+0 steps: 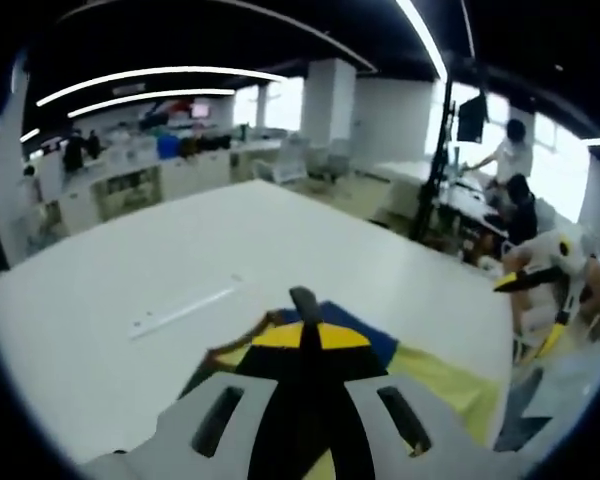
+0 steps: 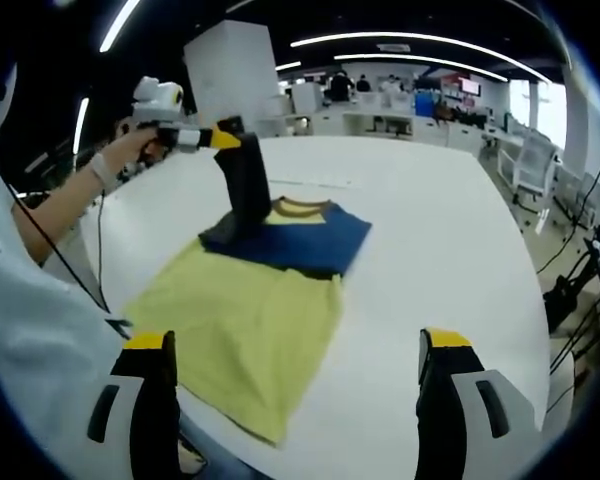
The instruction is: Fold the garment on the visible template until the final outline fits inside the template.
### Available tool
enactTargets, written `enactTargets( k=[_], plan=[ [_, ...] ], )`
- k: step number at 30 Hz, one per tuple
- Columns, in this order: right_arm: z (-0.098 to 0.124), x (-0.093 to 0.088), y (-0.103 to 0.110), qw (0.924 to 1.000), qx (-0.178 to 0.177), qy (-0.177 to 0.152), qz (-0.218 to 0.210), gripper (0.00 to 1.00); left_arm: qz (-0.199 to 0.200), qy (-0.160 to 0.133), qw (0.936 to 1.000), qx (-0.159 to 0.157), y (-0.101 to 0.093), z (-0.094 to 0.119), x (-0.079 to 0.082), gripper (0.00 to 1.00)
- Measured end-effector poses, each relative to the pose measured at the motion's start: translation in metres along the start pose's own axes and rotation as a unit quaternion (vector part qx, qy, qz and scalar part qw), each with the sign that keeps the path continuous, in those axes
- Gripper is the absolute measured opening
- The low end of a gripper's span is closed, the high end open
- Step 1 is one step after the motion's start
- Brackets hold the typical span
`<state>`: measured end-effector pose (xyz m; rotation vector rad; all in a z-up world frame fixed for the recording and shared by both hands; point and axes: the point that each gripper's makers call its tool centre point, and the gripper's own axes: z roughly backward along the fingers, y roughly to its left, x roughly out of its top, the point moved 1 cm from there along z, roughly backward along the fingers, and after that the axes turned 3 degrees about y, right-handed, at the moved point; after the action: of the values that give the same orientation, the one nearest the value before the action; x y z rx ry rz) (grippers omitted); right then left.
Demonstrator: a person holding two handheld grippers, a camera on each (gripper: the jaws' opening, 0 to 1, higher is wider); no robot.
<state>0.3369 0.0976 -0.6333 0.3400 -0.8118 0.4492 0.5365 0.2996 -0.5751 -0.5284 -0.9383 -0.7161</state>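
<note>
The right gripper (image 2: 295, 385) is seen nearest in the right gripper view, jaws spread wide and holding nothing, poised over the near hem of the garment (image 2: 250, 310). One garment is counted: yellow body, blue upper part, lying flat on the white table (image 2: 430, 230), near its front edge. A dark sleeve (image 2: 242, 190) at the collar end is lifted off the cloth by the left gripper (image 2: 230, 140), jaws closed on it. In the left gripper view that gripper (image 1: 302, 320) is seen with its jaws pressed together over dark cloth.

Step judged in hand: the first sleeve fold, inward across the chest. No template outline can be made out. Next move is judged to call for the sleeve being carried over the blue part and laid flat, the right gripper pinning or taking the near hem.

Grippers counted: two. Beyond, desks and two people are noted.
</note>
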Motion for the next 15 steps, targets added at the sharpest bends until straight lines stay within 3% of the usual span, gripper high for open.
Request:
enactTargets(
  k=[15],
  plan=[
    [-0.002, -0.003, 0.001, 1.0000, 0.000, 0.004, -0.006, 1.00, 0.034, 0.014, 0.9993, -0.010, -0.001, -0.012, -0.022, 0.00]
  ],
)
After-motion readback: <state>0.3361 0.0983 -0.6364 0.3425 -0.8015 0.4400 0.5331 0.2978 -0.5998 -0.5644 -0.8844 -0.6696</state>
